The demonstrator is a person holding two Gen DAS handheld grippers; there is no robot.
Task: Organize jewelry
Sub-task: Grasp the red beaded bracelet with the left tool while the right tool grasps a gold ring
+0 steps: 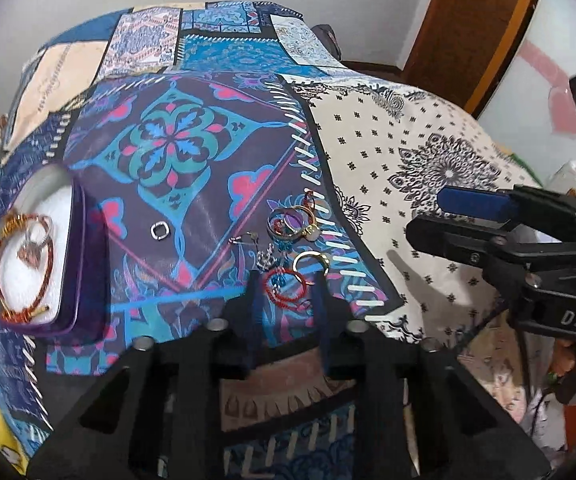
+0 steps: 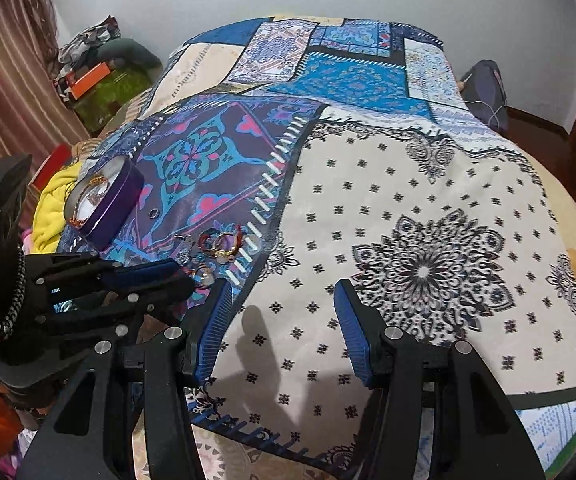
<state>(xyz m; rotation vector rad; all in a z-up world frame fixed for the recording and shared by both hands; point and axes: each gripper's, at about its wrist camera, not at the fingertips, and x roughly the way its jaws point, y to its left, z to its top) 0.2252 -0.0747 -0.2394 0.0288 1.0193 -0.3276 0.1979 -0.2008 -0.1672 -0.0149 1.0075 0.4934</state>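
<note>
A pile of rings, bangles and earrings (image 1: 291, 240) lies on the patterned bedspread. A red bangle (image 1: 284, 286) lies at the near end of the pile. My left gripper (image 1: 286, 280) is open, its fingers either side of the red bangle. A purple heart-shaped tin (image 1: 84, 256) at the left holds a red-gold bangle (image 1: 24, 268) and a small pendant. A lone silver ring (image 1: 160, 231) lies between tin and pile. My right gripper (image 2: 284, 292) is open and empty above the white patch of the spread. In the right wrist view the pile (image 2: 218, 246) and tin (image 2: 108, 196) lie to its left.
The bedspread (image 2: 407, 200) covers the whole bed. Clothes and boxes (image 2: 88, 76) sit beyond the bed's left side. A wooden door (image 1: 475, 20) stands at the back right. The bed's near edge falls away under both grippers.
</note>
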